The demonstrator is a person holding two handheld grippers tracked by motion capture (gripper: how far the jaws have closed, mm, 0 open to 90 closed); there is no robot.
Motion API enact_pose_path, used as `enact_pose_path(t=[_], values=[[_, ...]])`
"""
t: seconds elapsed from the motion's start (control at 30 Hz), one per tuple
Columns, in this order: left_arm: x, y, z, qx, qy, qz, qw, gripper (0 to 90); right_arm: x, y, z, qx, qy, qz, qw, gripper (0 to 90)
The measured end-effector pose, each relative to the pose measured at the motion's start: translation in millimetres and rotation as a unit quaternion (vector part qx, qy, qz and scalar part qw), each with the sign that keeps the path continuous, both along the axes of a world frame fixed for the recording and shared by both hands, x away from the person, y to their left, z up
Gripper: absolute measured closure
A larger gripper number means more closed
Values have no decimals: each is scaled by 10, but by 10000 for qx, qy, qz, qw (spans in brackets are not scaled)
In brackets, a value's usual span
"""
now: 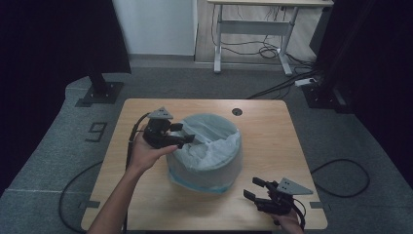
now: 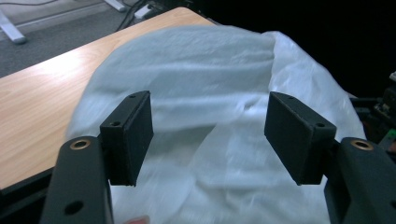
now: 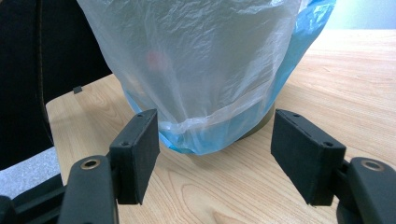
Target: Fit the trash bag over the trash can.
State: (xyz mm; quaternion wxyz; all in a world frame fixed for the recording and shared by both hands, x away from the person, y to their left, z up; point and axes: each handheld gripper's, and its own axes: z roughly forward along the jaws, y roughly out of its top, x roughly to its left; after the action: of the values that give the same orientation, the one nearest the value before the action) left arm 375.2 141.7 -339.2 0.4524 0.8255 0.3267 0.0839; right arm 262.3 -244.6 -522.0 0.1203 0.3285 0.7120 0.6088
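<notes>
While the high view looked down, a round bin (image 1: 207, 156) draped in a crinkled, translucent plastic bag (image 1: 214, 141) stood mid-frame on the pale wood-grain tabletop (image 1: 272, 146), grey carpet and cables around it. The left gripper (image 1: 187, 139) hovered over the rim, released; the right gripper (image 1: 253, 190) sat lower right, released. In the left gripper view, milky film (image 2: 210, 93) lay beyond empty jaws. In the right gripper view, the bag's blue-tinged hem (image 3: 205, 135) hung just ahead.
</notes>
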Motion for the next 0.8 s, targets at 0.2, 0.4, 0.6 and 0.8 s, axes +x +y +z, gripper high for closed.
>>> enact_pose_path(t=[0.2,0.4,0.6,0.8], values=[[98,-219,66,63,98,-183,9998,320,-2,-6,-5,-9,20,-18,10000,323],[177,-324,51,60,219,-276,9994,317,-6,7,-14,-36,50,24,10000,326],[319,-405,20,-98,513,-482,9975,304,-5,17,-26,-87,68,43,9999,330],[382,-553,14,-101,647,-733,9952,295,-2,24,-44,-144,102,54,9998,332]])
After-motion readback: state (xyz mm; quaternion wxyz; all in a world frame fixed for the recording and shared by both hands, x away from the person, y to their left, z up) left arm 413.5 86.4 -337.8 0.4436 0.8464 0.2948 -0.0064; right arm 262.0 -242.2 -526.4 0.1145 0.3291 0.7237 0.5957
